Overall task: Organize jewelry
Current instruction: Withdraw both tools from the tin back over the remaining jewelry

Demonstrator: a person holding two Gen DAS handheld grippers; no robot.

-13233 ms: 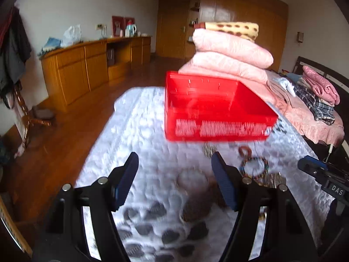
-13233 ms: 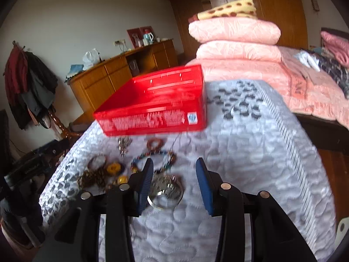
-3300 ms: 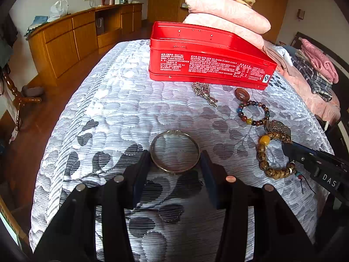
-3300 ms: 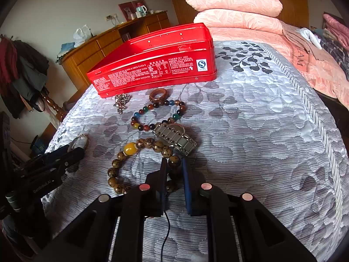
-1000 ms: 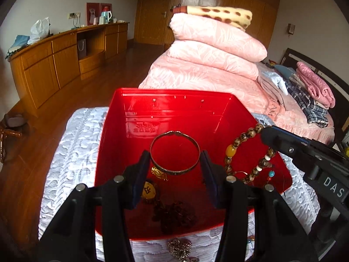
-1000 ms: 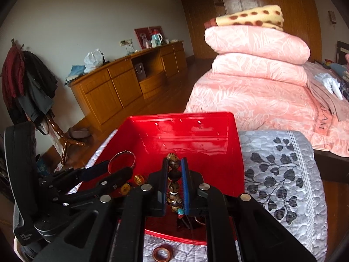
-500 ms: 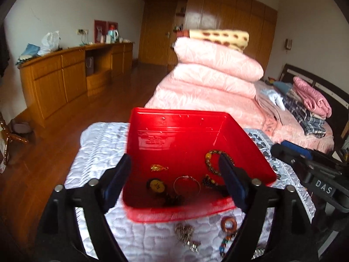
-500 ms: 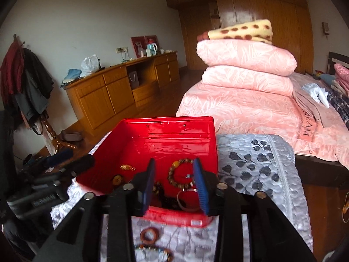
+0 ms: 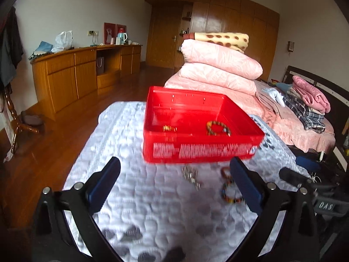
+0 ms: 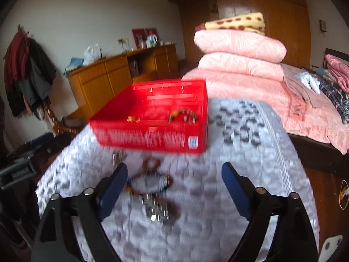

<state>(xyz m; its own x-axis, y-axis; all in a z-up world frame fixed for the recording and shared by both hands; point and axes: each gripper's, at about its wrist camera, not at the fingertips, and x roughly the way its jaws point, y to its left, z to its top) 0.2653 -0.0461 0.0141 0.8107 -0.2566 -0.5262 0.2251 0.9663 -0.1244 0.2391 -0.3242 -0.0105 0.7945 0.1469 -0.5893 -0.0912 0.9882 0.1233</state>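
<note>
Red box point(image 9: 202, 150) beyond the gaping left hand-held gripper point(image 9: 174, 174).

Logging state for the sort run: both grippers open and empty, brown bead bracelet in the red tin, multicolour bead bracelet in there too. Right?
One thing is off. The multicolour bead bracelet is not in the red tin; the right wrist view shows it on the quilt in front of the tin. The rest holds: left gripper and right gripper open and empty, brown bead bracelet in the tin.
</note>
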